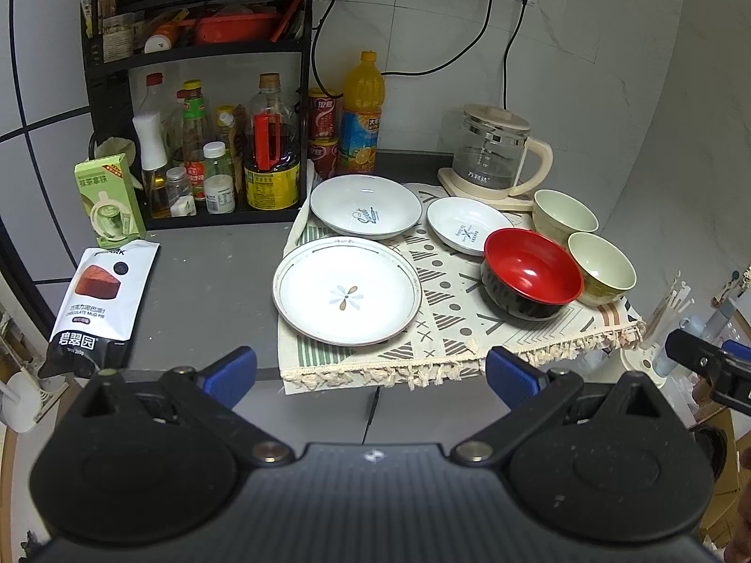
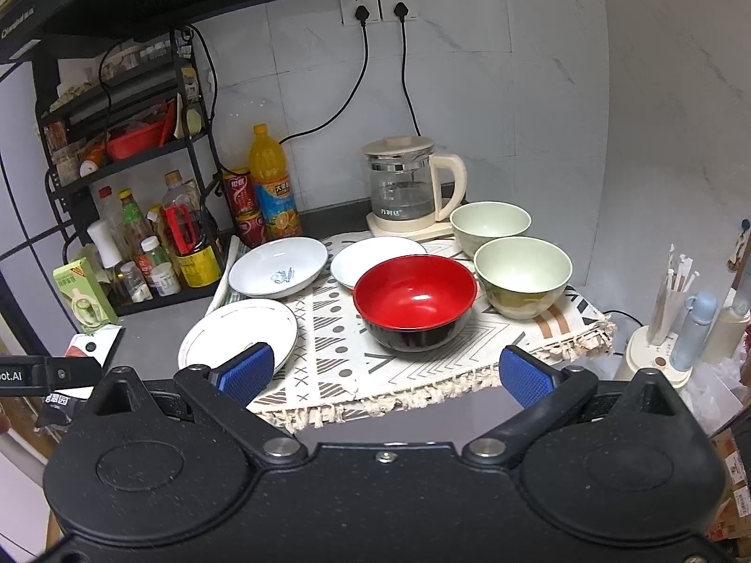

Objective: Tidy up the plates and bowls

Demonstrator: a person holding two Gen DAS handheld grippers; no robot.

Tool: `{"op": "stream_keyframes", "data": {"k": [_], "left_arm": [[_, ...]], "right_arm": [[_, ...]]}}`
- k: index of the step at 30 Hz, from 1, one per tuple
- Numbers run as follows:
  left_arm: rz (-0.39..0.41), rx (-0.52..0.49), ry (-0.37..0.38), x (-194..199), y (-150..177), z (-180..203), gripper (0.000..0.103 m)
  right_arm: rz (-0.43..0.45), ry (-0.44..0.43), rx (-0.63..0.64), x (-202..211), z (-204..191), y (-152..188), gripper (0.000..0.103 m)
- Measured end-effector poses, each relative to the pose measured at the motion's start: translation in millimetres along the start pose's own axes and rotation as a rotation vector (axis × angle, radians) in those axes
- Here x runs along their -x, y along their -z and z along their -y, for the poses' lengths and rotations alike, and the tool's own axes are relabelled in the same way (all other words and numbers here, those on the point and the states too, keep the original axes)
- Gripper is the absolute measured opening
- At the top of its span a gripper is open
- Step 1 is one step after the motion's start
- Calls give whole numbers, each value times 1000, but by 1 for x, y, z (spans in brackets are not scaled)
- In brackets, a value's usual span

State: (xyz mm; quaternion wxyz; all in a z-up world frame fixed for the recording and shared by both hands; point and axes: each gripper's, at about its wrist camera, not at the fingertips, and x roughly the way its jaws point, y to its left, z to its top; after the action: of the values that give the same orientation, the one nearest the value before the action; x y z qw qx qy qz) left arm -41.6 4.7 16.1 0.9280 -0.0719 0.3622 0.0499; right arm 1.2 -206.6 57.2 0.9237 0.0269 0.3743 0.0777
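You're holding both the left gripper (image 1: 371, 375) and right gripper (image 2: 385, 375) spread wide, gripping nothing. The glossy red-and-black bowl (image 2: 415, 301) is sitting on the patterned fringed cloth (image 2: 328, 356), just beside the flower-print white plate (image 1: 347, 297).

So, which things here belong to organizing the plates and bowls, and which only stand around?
Job:
flower-pattern white plate
large white printed plate
small white plate
red-and-black bowl
two pale green bowls

Bystanders:
glass kettle
orange juice bottle
black condiment rack
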Motion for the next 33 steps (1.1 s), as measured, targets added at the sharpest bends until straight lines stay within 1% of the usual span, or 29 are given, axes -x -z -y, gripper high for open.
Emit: {"op": "stream_keyframes", "data": {"k": [8, 14, 17, 23, 29, 33], "left_arm": [[-3, 4, 4, -4, 0, 1, 103], [-14, -9, -6, -17, -3, 5, 103], [-26, 11, 3, -29, -7, 5, 103], [-39, 8, 16, -60, -20, 16, 103], [-45, 23, 18, -92, -42, 31, 103], [-51, 16, 28, -113, -57, 41, 103]], "right_arm": [[3, 3, 8, 0, 3, 1, 103], [-16, 23, -8, -9, 10, 0, 103], [-24, 33, -11, -15, 16, 0, 103], [-35, 55, -22, -34, 29, -4, 103], [-39, 74, -15, -58, 40, -17, 103], [-46, 78, -34, -78, 47, -31, 103]]}}
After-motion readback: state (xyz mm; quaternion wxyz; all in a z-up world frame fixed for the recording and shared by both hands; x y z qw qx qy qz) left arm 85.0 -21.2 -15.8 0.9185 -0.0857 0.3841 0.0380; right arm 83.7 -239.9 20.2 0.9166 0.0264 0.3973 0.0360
